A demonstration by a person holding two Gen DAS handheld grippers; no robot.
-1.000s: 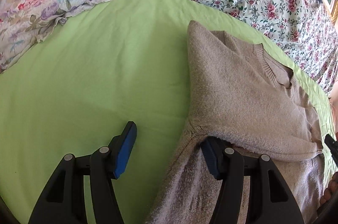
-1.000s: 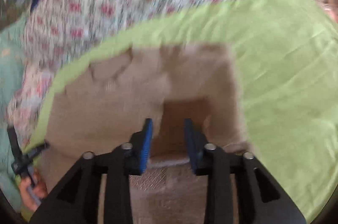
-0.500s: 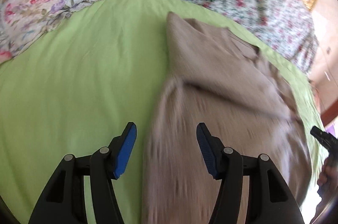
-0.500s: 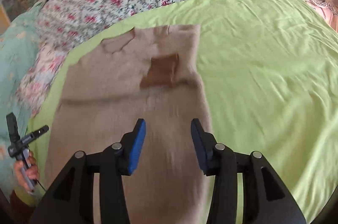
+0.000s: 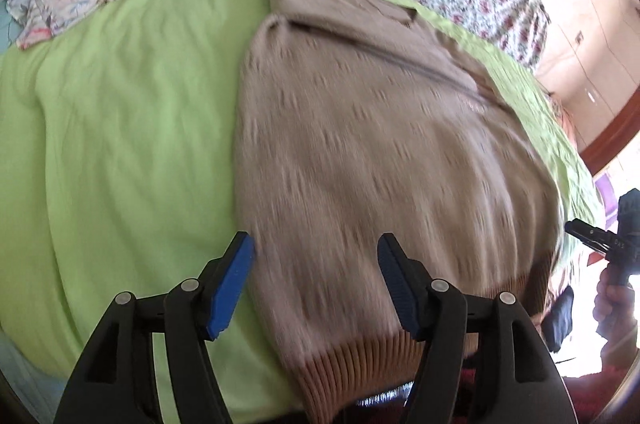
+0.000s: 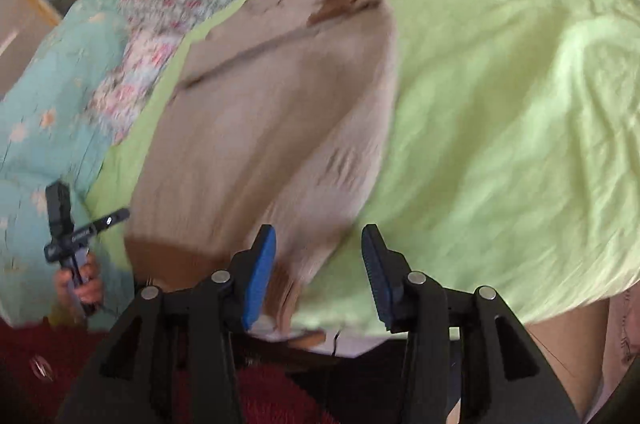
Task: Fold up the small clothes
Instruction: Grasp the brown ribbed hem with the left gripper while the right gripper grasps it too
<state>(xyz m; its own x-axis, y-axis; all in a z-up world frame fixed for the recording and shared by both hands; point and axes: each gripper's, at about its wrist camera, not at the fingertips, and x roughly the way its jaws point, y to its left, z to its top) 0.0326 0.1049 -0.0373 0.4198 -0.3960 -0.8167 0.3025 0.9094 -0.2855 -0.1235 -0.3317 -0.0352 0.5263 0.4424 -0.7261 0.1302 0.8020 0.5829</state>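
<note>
both the left tool [image 5: 314, 282] and right tool [image 6: 318, 272] spread above beige sweater [image 5: 380, 144] on green sheet [image 5: 120, 124].

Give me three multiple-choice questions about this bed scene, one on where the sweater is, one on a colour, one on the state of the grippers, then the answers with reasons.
1. The beige knitted sweater lies on:
A. the light green bedsheet
B. the floral pillow
C. the floor

2. The sweater's ribbed hem band is:
A. navy
B. brown
C. white

3. The left gripper and right gripper are:
A. both shut on the sweater
B. one open, one shut
C. both open, holding nothing

Answers: 1 A, green sheet shows around the sweater; 2 B, the hem is darker brown than the body; 3 C, the blue pads stand apart with no cloth pinched between them.
</note>
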